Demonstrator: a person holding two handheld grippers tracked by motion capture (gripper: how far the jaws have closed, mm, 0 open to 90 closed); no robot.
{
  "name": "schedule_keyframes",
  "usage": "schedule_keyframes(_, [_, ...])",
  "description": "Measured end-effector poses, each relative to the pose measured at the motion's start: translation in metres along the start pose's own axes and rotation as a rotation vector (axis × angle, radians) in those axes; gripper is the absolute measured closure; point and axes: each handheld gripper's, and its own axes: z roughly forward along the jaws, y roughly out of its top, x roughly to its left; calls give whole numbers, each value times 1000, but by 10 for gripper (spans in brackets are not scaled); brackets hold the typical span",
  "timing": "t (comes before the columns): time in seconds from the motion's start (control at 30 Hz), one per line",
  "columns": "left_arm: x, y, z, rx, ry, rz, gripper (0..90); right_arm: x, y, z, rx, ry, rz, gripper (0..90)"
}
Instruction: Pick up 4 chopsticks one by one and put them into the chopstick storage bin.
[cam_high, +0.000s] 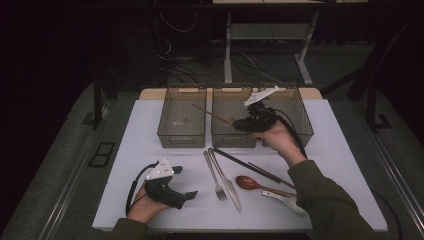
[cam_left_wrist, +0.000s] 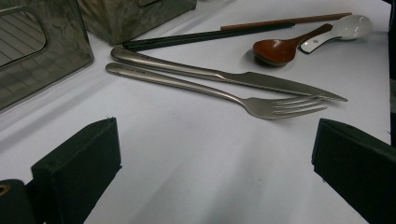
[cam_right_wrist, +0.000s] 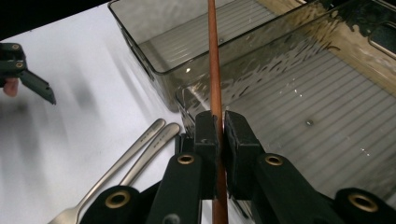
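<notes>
1. A white table (cam_high: 150, 130) stands in a dark room, with three clear bins (cam_high: 183, 117) at its far edge.
2. The right gripper (cam_right_wrist: 217, 133), raised over the middle bin, has its jaws pressed on a brown chopstick (cam_right_wrist: 214, 56) that runs ahead of them over the left bin.
3. The left gripper (cam_high: 192, 195) rests low on the table with its jaws spread and bare.
4. Its view shows a fork (cam_left_wrist: 219, 91) and knife (cam_left_wrist: 224, 77) just ahead of the jaws, with a dark chopstick (cam_left_wrist: 205, 36), wooden spoon (cam_left_wrist: 280, 49) and white spoon (cam_left_wrist: 348, 28) beyond.

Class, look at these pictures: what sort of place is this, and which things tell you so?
Probably a lab workbench: a white-topped table, three clear bins and cables on the floor behind.
</notes>
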Motion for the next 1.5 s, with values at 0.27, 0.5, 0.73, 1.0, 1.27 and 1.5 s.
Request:
schedule_keyframes(0.27, [-1, 0, 1, -6, -7, 1, 1, 6, 17, 29, 20, 2, 13, 841])
schedule_keyframes(0.5, [-2, 1, 1, -8, -14, 7, 1, 7, 33, 53, 53, -13, 31, 841])
schedule_keyframes(0.73, [-2, 1, 1, -11, -20, 5, 1, 4, 48, 69, 62, -36, 54, 841])
schedule_keyframes(1.0, [-2, 1, 2, -10, -23, 5, 1, 0, 64, 88, 76, -63, 76, 841])
schedule_keyframes(1.27, [-3, 1, 3, -6, -33, 7, 2, 2, 84, 106, 93, -84, 84, 840])
schedule_keyframes(1.5, [-3, 2, 3, -7, -42, 11, 2, 4, 91, 121, 122, -108, 94, 840])
